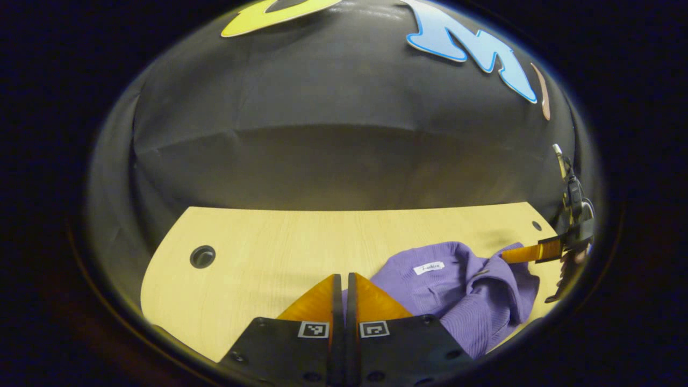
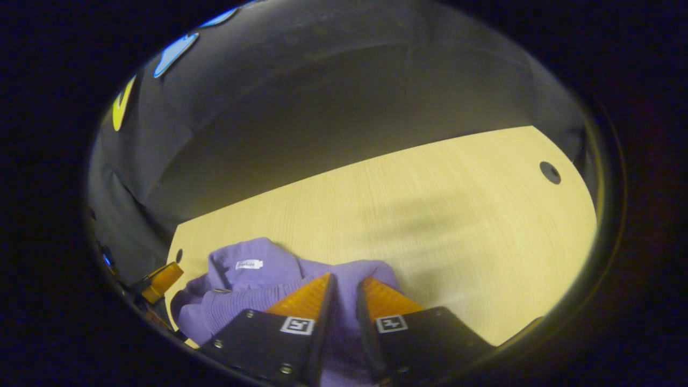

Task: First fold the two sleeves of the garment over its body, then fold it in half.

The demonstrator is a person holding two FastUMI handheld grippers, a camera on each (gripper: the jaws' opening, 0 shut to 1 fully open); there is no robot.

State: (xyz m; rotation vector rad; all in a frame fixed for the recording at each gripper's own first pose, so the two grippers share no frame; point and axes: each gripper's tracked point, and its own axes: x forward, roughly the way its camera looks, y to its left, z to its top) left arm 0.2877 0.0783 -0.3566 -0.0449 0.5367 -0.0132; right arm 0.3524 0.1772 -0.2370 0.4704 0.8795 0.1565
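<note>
A purple garment lies bunched on the surface, sleeves not yet folded. Left tool clenched, apparently empty; right tool slightly parted over cloth. Next: find a sleeve.

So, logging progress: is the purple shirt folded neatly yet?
No. The purple shirt lies bunched in rumpled heaps on the table, collar label up.

Purple garment w/ fine ribbed knit, lying crumpled in a heap on the table, not spread flat. Collar end faces up, small white tag at neck visible. Folds bunch over each other; sleeves can't be told apart. In right gripper view, heap sits near table's edge.
</note>
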